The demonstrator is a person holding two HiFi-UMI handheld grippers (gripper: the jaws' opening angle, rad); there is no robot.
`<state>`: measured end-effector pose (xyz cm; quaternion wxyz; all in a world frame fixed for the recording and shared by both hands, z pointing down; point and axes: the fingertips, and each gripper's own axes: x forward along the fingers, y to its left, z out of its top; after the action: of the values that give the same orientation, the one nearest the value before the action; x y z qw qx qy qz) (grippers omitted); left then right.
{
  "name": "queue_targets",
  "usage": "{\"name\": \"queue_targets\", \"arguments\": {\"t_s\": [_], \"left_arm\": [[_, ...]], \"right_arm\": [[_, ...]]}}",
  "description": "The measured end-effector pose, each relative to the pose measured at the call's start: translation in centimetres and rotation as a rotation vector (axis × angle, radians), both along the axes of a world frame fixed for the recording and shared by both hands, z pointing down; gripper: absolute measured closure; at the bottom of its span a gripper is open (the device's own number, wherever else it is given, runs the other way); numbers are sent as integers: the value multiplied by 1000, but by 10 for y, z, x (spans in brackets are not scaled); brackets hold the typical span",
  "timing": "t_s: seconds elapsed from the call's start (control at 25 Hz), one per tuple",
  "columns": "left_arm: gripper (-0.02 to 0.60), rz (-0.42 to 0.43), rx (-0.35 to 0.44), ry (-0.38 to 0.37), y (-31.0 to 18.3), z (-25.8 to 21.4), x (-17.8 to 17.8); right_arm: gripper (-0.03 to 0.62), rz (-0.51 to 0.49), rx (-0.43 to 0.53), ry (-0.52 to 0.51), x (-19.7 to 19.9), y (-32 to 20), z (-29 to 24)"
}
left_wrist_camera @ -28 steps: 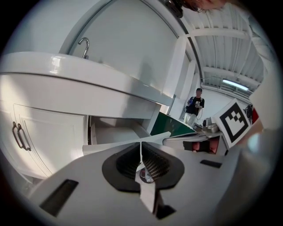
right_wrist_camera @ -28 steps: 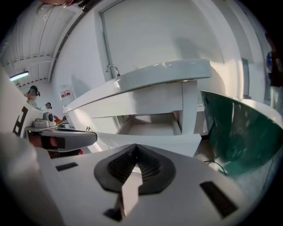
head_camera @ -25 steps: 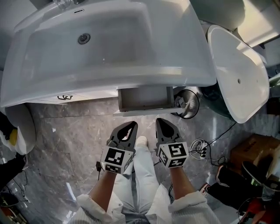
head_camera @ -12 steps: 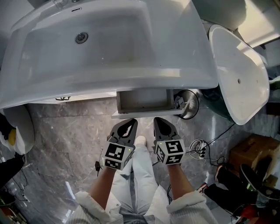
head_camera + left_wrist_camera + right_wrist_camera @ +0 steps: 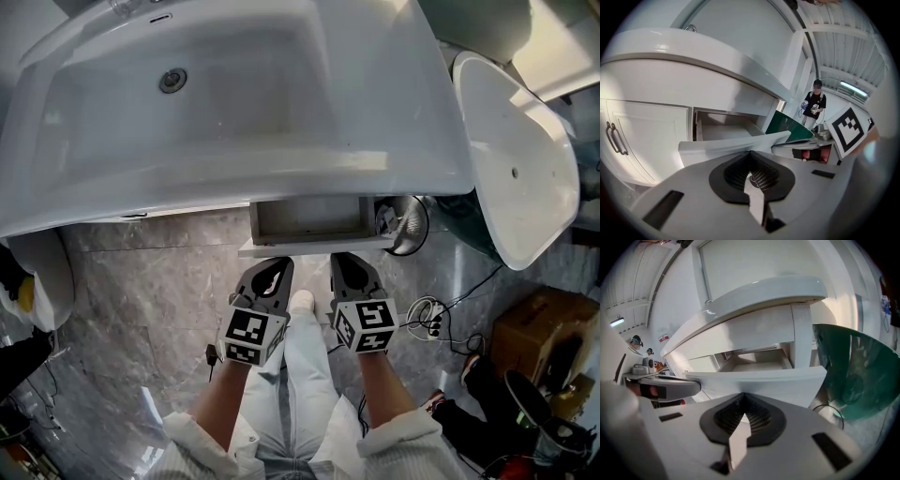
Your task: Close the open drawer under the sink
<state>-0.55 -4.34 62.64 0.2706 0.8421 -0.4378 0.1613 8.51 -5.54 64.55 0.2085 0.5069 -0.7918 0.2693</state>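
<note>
Drawer (image 5: 309, 246) front stands pulled out from under the front edge of the sink (image 5: 234, 183), toward its right corner. We hold both claws just before it. Our left gripper (image 5: 277, 263) and right gripper (image 5: 340, 258) each have their jaws pressed together on nothing, tips aimed at the white panel. We cannot tell whether they touch it yet. The tips appear to meet the panel near its top edge, so we judge they could slide over into the open box. An uneven push from one side might skew the drawer and jam it, and a hard shove would slam it. The green tub (image 5: 853, 376) stands close beside its right end.
</note>
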Motion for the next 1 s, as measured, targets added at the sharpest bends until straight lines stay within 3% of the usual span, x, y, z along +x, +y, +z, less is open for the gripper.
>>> {"name": "queue_targets", "arguments": {"t_s": [1.0], "left_arm": [[566, 5, 0, -31, -26, 0, -2]], "right_arm": [[584, 14, 14, -5, -5, -23, -4]]}}
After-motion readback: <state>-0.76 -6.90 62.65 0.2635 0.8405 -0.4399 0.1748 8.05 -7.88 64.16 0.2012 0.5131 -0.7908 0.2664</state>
